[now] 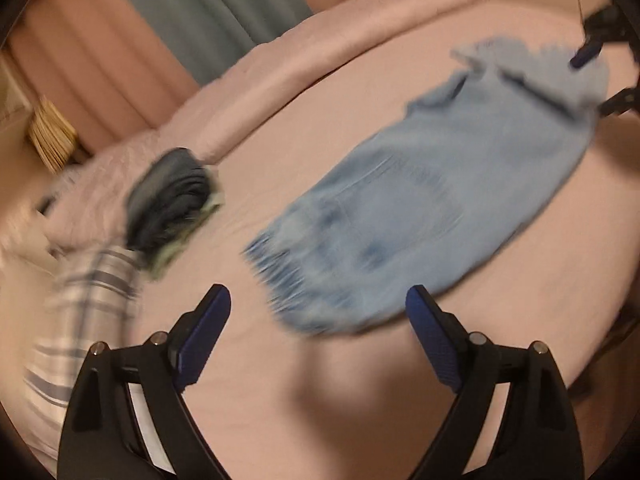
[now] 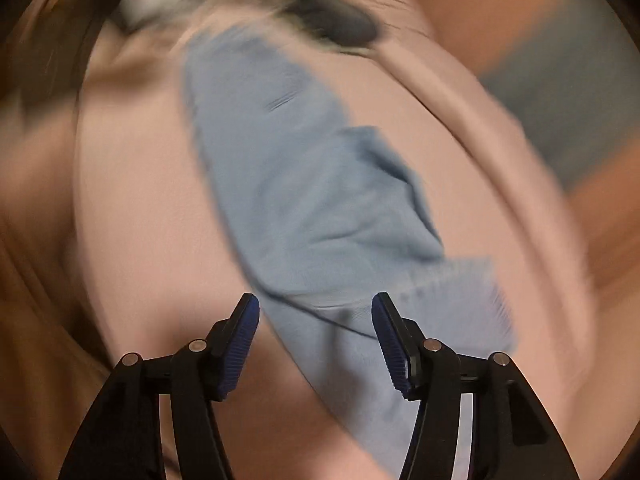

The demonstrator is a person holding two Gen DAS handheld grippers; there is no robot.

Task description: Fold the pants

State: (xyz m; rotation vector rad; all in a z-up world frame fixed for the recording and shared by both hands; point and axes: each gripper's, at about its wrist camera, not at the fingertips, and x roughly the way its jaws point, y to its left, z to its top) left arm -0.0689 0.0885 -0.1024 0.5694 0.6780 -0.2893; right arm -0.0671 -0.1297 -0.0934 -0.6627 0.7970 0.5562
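Left wrist view: your left tongs (image 1: 318,300) and right tongs (image 2: 316,308) gape empty; grip the soft, floppy light-blue denim pants (image 1: 432,200) at a hem.

Bare pink bed (image 1: 280,380) lay free around the flat blue pants (image 1: 420,216); a dark folded pile (image 1: 172,208) and plaid cloth (image 1: 80,320) crowded one edge

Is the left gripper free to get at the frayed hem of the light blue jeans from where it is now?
Probably yes. The left gripper is open and empty, and the jeans' frayed hem lies flat on the pink sheet just ahead, nothing between.
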